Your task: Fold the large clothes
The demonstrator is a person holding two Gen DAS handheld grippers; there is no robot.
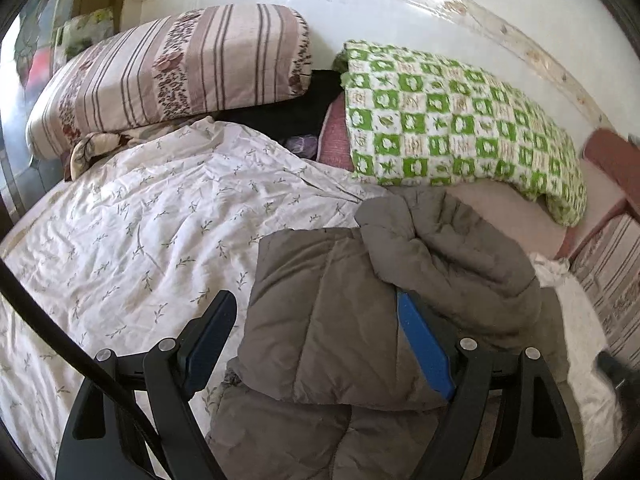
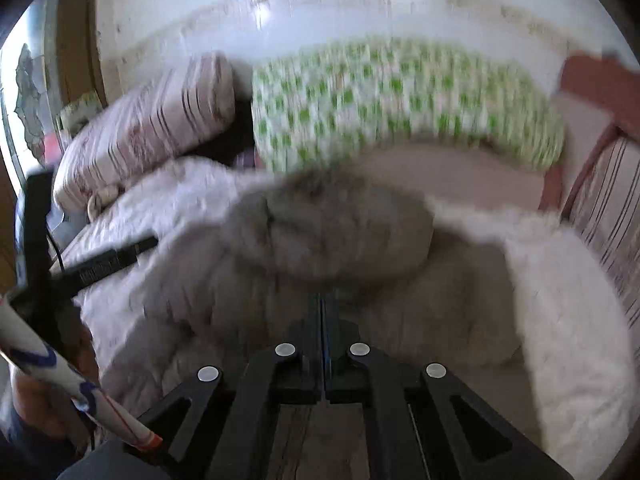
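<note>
Your left gripper (image 1: 316, 344) stands wide open astride the grey-brown quilted padded coat (image 1: 340, 320), one blue-padded finger (image 1: 424, 344) tucked against a fold on the right and the other finger (image 1: 208, 340) clear of the cloth on the left; the pads do not squeeze anything. Your right gripper (image 2: 322, 312) has its jaws closed flat together, tips at the near edge of the coat's bunched sleeve or hood (image 2: 328, 232); that view is badly smeared, so whether cloth is pinched there I cannot tell. The coat lies partly folded, puffy and creased, at the near right of the white sprig-printed bedsheet (image 1: 140, 232). Far left rests a striped floral bolster pillow (image 1: 172, 76); far right, a green-and-white checked folded quilt (image 1: 460, 132).
</note>
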